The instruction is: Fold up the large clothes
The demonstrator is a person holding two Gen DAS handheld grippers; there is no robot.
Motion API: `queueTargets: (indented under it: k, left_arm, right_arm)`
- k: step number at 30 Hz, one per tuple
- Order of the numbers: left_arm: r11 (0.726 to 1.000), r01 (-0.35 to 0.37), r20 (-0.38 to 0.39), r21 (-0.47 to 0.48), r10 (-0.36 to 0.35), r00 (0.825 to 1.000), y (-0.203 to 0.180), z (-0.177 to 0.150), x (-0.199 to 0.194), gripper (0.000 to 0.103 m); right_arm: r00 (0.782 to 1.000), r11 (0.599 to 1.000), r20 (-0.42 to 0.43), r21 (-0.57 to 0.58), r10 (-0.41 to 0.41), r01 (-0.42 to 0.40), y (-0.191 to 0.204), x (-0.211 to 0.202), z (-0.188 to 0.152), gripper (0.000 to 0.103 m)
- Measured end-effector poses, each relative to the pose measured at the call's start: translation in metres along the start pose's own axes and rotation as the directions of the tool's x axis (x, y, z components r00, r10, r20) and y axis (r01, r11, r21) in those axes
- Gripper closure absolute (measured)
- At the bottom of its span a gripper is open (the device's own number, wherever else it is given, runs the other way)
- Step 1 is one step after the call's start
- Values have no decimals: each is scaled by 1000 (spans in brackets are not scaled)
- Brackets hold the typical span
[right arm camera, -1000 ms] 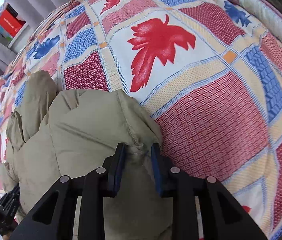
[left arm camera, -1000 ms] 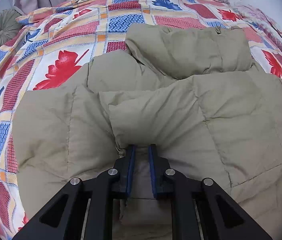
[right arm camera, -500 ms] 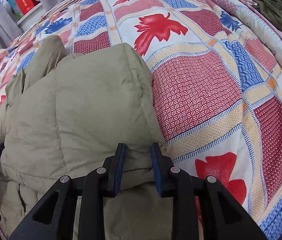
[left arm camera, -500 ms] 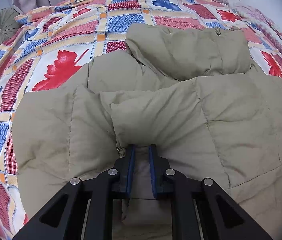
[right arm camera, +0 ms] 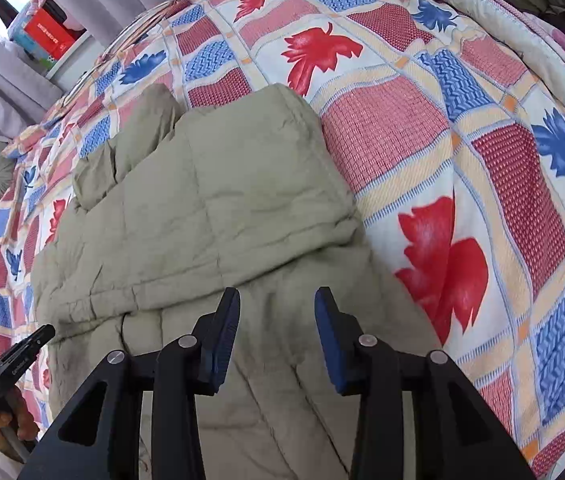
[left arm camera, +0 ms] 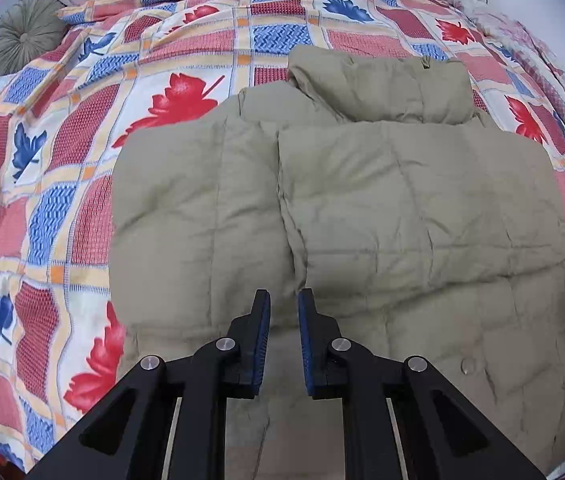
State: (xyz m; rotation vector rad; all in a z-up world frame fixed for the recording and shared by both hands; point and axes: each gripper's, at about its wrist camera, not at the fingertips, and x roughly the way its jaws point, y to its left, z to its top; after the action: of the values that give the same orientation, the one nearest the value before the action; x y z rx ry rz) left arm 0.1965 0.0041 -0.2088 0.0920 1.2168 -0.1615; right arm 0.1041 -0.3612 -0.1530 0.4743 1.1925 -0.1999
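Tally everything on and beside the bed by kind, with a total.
Padded jacket: 1
Patterned bedspread: 1
Round cushion: 1
Handheld tool: 2, left and right
Total: 5

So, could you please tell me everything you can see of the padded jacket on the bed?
The jacket is khaki, quilted and puffy, with stitched panels and a matte woven look. It lies flat on the patterned bedspread, one side folded over the middle, its collar or hood bunched at the far end. A snap button shows near the hem. Both the left gripper and right gripper sit open above it, gripping nothing.
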Motion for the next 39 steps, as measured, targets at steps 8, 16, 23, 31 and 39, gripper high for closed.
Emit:
queueTargets:
  k: [8,16,23,31,39]
  left_arm:
    - [1000,3,-62,-4,-3,998,8,-43,-26,87]
    - [1000,-1,-109,-15,-1,994,14,-74,-55,87]
    - [999,31,-153,-36,-36,988,19,-93,-78,61]
    - [999,8,-107,-37,-12,994,18,-103,-113,1]
    - [1000,15,-145,-19,-17,989,18,-112,-122,1]
  right_arm:
    - [996,1000,-84,7,-1,1,6,-14,-44,55]
    - [991,1000,-136,19,3,-1,17,-33,-72,55]
    - [989,1000,-145,11,10,-8,24,-63,-85,52]
    - [988,1000,-153,4,31,-31,28,-91,-94,43]
    - [980,994,-170,39,106,-101,32,-106,-107,19]
